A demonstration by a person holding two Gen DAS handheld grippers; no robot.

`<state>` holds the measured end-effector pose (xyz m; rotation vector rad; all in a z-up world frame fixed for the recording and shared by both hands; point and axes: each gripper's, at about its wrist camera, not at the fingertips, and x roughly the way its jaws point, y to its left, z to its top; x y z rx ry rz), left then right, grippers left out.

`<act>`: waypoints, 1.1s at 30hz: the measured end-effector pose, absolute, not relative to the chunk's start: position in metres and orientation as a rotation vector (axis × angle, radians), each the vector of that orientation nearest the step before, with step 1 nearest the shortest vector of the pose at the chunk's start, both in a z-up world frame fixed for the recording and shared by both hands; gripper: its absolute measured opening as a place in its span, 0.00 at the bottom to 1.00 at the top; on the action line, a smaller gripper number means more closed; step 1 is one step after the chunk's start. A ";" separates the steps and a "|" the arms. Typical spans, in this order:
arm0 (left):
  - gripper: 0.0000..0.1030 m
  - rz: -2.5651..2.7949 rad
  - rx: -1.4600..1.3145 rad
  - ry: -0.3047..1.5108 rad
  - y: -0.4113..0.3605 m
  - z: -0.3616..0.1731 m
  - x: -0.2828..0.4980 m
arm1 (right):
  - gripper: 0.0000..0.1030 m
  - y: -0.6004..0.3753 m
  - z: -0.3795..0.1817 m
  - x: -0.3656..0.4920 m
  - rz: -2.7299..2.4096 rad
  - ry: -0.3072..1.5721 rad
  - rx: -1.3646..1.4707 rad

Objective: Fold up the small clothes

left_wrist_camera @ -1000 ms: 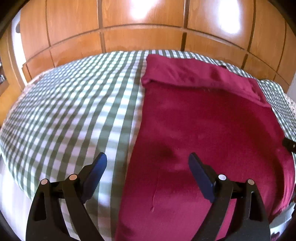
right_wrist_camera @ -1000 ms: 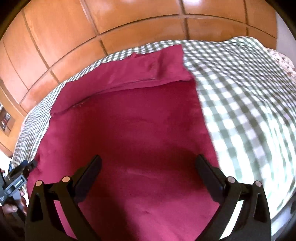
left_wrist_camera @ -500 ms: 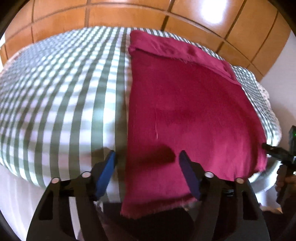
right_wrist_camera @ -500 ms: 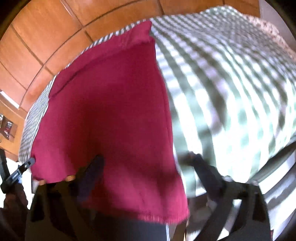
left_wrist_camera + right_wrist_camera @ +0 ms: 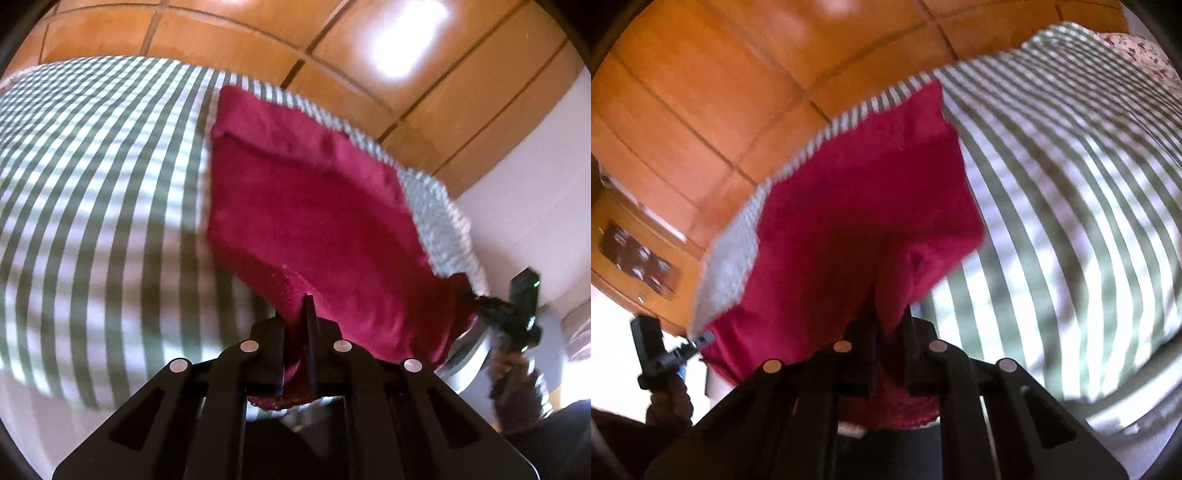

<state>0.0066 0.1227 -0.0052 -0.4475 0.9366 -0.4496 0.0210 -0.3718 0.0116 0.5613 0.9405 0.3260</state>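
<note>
My two wrist cams sit close behind each gripper, angled down; both share red cloth [image 5: 314,221] & bed [image 5: 92,184].

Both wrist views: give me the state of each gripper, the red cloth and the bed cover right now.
left gripper: jaws have just closed, shut on the red cloth's near left corner.
right gripper: jaws have just closed, shut on the near right corner.
red cloth: near edge lifted, far end folded over and lying flat.
checked bed cover: spread flat under the cloth.
</note>
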 end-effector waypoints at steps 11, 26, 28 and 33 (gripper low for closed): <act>0.14 -0.298 -0.560 0.937 0.121 0.002 0.140 | 0.41 -0.379 0.003 0.129 0.269 0.914 0.655; 0.77 -0.194 -0.443 0.942 0.140 -0.034 0.080 | 0.96 -0.398 -0.029 0.036 0.093 0.949 0.574; 0.78 -0.232 -0.345 0.930 0.120 -0.033 0.075 | 0.96 -0.391 -0.025 0.042 0.083 0.921 0.522; 0.78 -0.245 -0.222 0.938 0.101 -0.038 0.090 | 0.95 -0.370 -0.007 0.068 0.151 0.844 0.437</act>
